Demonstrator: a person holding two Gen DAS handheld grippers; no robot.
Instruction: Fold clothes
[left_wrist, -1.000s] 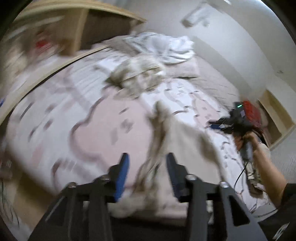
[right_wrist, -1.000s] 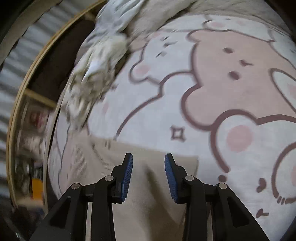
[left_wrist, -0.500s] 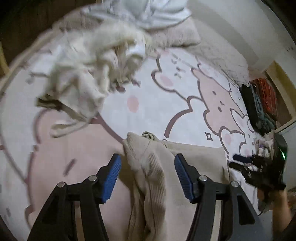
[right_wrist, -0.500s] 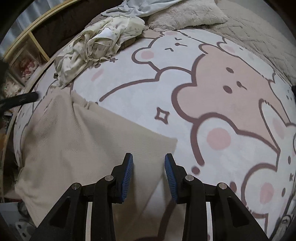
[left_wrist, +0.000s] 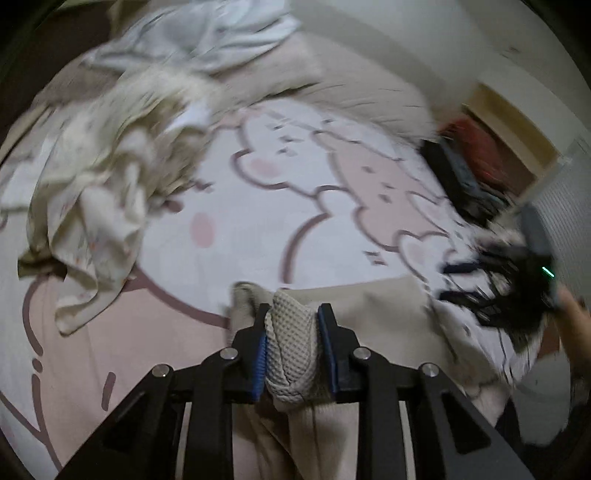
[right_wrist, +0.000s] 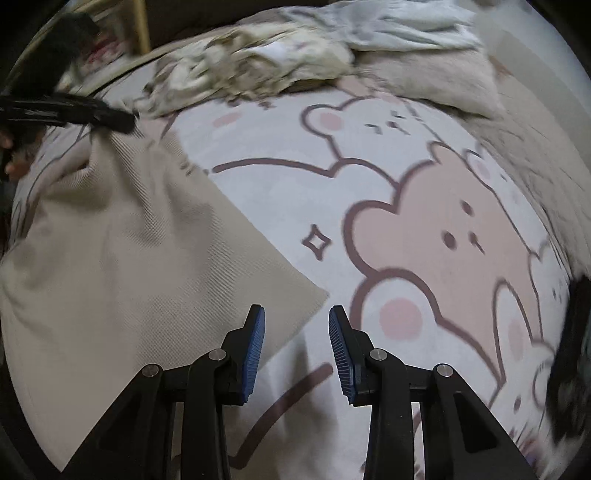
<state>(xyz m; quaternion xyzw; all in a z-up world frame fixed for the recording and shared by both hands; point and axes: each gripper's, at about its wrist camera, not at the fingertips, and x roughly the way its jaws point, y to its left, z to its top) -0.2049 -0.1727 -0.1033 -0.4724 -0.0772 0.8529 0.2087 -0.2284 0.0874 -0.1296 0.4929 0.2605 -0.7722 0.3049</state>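
A beige waffle-knit garment (right_wrist: 122, 251) lies spread on the bear-print bed cover (right_wrist: 424, 229). My left gripper (left_wrist: 291, 314) is shut on a bunched corner of this garment (left_wrist: 291, 343); in the right wrist view it appears at the far left (right_wrist: 110, 120), pinching the garment's far corner. My right gripper (right_wrist: 295, 314) is open and empty, hovering just beyond the garment's near right corner. It shows blurred at the right of the left wrist view (left_wrist: 509, 291).
A crumpled cream floral garment (left_wrist: 110, 173) and a pale blue sheet (left_wrist: 221, 29) lie at the bed's far side beside a beige pillow (right_wrist: 424, 77). Dark and red folded clothes (left_wrist: 469, 162) sit at the right edge. A wooden shelf (right_wrist: 140, 22) stands behind.
My left gripper closed on the beige garment's bunched corner; it was open around it before. My right gripper stayed open and moved slightly right, off the garment's edge.
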